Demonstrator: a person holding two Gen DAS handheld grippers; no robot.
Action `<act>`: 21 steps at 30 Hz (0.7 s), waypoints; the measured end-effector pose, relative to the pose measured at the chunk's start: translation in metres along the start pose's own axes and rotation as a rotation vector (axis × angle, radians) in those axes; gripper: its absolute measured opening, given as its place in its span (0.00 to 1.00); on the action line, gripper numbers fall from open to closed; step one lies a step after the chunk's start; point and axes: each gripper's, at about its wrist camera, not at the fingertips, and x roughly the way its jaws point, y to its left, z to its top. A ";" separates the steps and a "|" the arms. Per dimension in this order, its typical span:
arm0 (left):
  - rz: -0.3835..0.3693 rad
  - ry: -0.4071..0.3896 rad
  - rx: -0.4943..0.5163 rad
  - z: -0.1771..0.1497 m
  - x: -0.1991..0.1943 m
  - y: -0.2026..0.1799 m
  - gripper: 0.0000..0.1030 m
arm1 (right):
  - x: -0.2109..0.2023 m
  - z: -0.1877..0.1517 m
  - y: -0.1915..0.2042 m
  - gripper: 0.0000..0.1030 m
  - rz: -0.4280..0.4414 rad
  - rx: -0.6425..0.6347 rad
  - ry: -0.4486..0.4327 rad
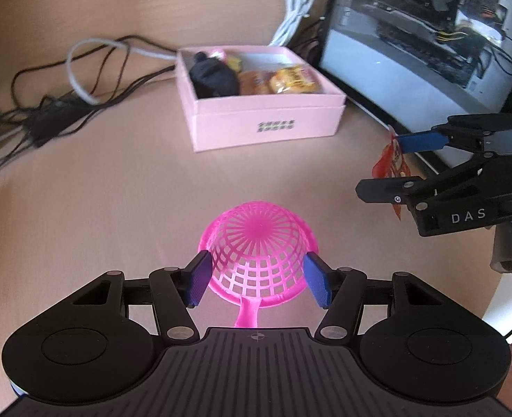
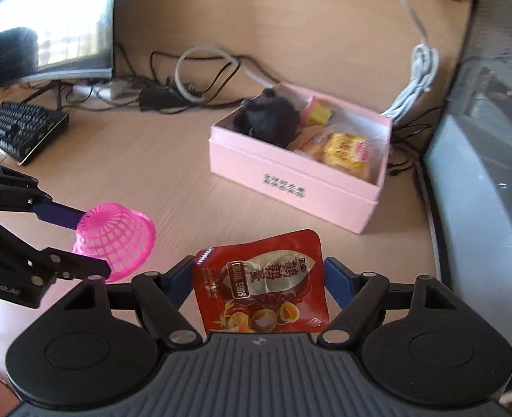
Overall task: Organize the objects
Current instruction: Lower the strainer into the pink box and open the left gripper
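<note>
Both claws loaded, pink box [image 2: 290, 187] next
L gripper [image 1: 256, 279] clenches pink basket [image 1: 257, 243]; R gripper [image 2: 259, 285] grips quail-egg pouch [image 2: 261, 281]; keep 'em level, drop w/in box walls.

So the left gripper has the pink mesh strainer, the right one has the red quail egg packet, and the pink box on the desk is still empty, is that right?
Not quite: the pink box is not empty. The right wrist view shows a black item and wrapped snacks inside it. The rest holds: the left gripper grips the pink mesh strainer, and the right gripper holds the red quail egg packet.
</note>
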 end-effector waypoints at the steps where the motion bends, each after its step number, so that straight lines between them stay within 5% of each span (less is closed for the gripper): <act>1: -0.005 -0.002 0.014 0.004 0.000 -0.003 0.61 | -0.003 -0.001 -0.001 0.76 -0.007 0.003 -0.004; 14: -0.130 -0.184 0.003 0.119 -0.005 -0.001 0.61 | -0.035 -0.039 -0.008 0.76 -0.093 0.116 0.011; 21: -0.097 -0.352 -0.030 0.212 0.007 0.016 0.61 | -0.044 -0.062 -0.020 0.76 -0.126 0.189 0.028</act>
